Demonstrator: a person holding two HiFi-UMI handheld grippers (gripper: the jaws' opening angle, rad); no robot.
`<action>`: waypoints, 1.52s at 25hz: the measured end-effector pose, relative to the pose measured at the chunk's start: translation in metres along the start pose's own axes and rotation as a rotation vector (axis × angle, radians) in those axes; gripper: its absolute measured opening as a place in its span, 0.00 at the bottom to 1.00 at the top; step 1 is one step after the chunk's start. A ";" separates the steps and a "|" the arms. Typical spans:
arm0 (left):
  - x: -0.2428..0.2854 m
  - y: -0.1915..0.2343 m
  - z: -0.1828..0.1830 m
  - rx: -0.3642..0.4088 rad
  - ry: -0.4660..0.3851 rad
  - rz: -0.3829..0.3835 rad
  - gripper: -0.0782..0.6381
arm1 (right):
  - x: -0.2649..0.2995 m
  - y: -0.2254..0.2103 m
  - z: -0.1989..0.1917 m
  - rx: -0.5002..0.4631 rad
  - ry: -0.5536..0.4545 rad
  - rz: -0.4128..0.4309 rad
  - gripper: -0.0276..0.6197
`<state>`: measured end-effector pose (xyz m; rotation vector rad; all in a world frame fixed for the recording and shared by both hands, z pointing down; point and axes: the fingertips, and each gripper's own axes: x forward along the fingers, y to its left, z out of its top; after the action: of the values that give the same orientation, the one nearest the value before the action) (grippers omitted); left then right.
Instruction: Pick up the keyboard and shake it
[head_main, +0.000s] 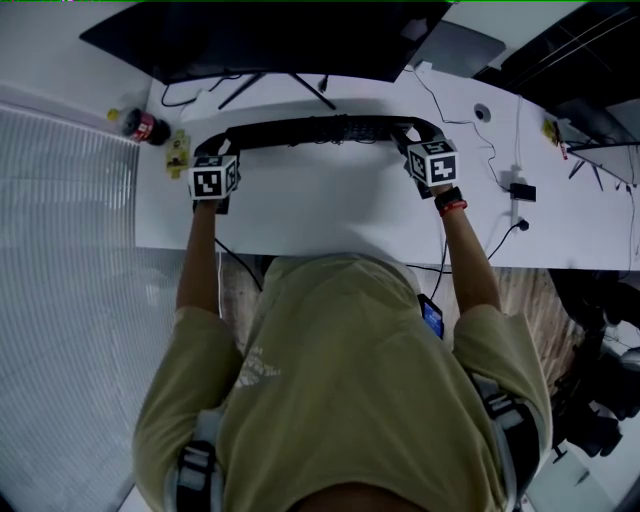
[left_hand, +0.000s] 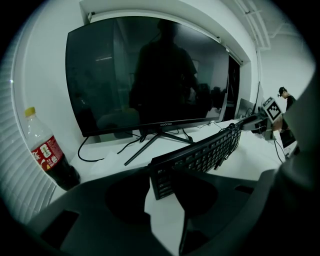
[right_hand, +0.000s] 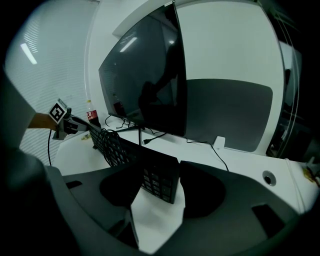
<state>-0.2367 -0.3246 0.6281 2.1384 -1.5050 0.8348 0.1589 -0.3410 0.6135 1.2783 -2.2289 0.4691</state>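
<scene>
Figure: white worktop with monitor at 12 o'clock. Black keyboard, tilted on edge, spans 2 grips: left tongs clamp its 9 o'clock end, right tongs its 3 o'clock end. At 10 o'clock, cola bottle.

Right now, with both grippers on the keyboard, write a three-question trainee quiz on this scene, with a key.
1. True or false: the keyboard lies flat on the desk, with no gripper touching it.
2. The red-labelled bottle stands nearer which? A. the left gripper B. the right gripper C. midway between the two
3. Fill in: the monitor screen is ___ (lit or dark).

Key:
1. False: each gripper is shut on one end of the keyboard, which is tipped on edge.
2. A.
3. Dark.
</scene>
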 end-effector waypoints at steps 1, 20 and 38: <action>-0.001 -0.001 -0.001 0.001 -0.002 0.001 0.31 | -0.001 0.001 -0.001 -0.001 0.001 -0.001 0.41; -0.033 -0.021 -0.035 0.036 -0.005 0.029 0.29 | -0.034 0.025 -0.039 -0.064 0.021 -0.021 0.40; -0.052 -0.044 -0.090 0.084 0.051 0.099 0.29 | -0.048 0.048 -0.087 -0.221 0.073 0.023 0.40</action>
<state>-0.2301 -0.2169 0.6607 2.0989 -1.5867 0.9960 0.1602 -0.2375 0.6525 1.1048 -2.1678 0.2641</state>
